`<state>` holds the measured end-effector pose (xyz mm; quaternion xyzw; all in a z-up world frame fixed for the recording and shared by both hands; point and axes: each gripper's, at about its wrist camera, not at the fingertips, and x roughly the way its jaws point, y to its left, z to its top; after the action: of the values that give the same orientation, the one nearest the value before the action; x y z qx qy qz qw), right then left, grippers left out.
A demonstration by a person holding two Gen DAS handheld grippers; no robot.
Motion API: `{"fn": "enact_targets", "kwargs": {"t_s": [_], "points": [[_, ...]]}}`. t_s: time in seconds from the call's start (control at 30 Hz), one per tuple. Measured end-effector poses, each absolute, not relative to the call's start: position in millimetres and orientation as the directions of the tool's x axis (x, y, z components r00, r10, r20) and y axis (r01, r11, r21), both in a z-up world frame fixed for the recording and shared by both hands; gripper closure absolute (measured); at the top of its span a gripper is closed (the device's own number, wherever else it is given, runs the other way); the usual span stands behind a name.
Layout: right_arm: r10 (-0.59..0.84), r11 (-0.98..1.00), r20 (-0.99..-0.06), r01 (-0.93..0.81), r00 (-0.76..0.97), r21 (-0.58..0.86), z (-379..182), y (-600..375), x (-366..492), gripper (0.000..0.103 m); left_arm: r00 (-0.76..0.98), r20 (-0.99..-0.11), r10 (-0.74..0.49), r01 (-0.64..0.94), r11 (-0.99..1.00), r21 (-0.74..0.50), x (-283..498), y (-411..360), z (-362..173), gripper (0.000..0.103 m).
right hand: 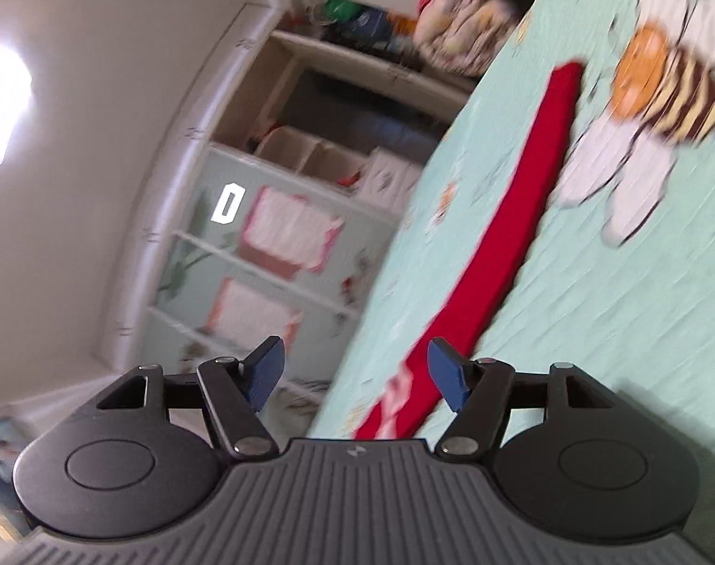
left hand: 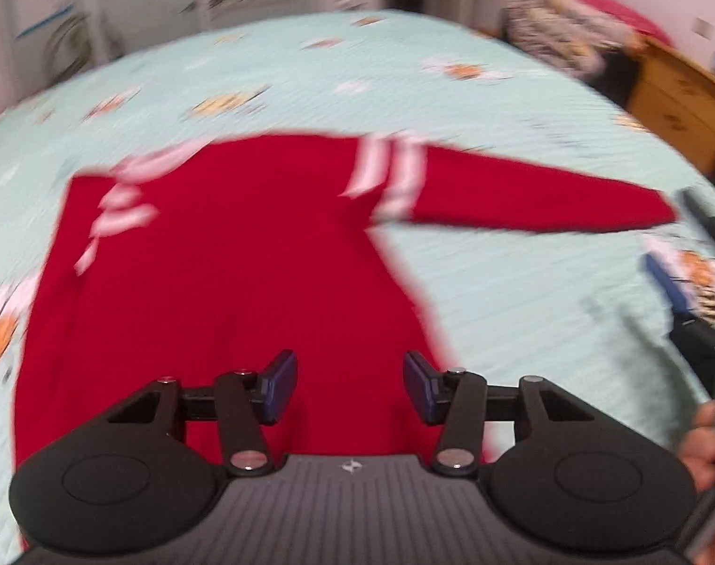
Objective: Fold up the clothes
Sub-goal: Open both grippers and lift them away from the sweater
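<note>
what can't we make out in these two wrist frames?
- Red sweater: hem hidden behind the left gripper body; left wrist view.
- White stripes: motion blur smears them.
- Right gripper: cut off by the frame edge there.
- Sleeve: right wrist view shows little else; shelf contents blurred.

1. The red sweater (left hand: 244, 254) looks like soft, matt knit cloth with white striped bands.
2. The bedspread (left hand: 522, 292) is pale green quilted cloth, finely ribbed, printed with bees.
3. The left gripper (left hand: 350, 388) has a matt black plastic body, a grey ribbed base, dull metal pivot pins and dark blue textured pads (left hand: 282, 383).
4. The right gripper (right hand: 355, 376) is built alike, its blue pads (right hand: 265, 372) finely grained.
5. The drawer unit (left hand: 682, 99) is smooth, varnished yellow wood.
</note>
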<state>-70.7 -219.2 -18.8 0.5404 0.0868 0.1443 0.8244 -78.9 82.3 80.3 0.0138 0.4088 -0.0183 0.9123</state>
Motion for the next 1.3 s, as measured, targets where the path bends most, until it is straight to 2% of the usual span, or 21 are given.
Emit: {"fn": "enact_targets", "kwargs": {"t_s": [0.23,0.4,0.5,0.6,0.73,0.93,1.3], "points": [[0.351,0.405,-0.05,-0.103,0.935,0.909,-24,-223,-63,0.035,0.655,-0.754,-0.05,0.145,0.988,0.06,-73,36,70,0.05],[0.384,0.401,-0.051,-0.116,0.922,0.909,-23,-218,-59,0.035,0.572,-0.818,-0.066,0.077,0.997,-0.027,-79,58,37,0.054],[0.432,0.401,-0.032,-0.16,0.901,0.902,-19,-211,-61,0.035,0.586,-0.809,-0.042,0.104,0.994,0.024,-87,56,34,0.051],[0.455,0.481,-0.015,-0.231,0.891,0.846,-2,-200,-66,0.035,0.58,-0.814,-0.013,0.107,0.992,0.06,-86,49,33,0.051],[0.414,0.654,-0.079,-0.236,0.907,0.719,22,-188,-74,0.035,0.577,-0.817,0.02,0.104,0.99,0.097,-83,43,31,0.051],[0.455,0.655,-0.263,-0.12,0.851,0.746,0,-186,-46,0.035,0.564,-0.823,0.061,0.098,0.985,0.141,-79,35,30,0.05],[0.466,0.569,-0.209,-0.11,0.86,0.815,-10,-196,-45,0.035,0.55,-0.826,0.123,0.096,0.973,0.209,-78,22,31,0.05]]}}
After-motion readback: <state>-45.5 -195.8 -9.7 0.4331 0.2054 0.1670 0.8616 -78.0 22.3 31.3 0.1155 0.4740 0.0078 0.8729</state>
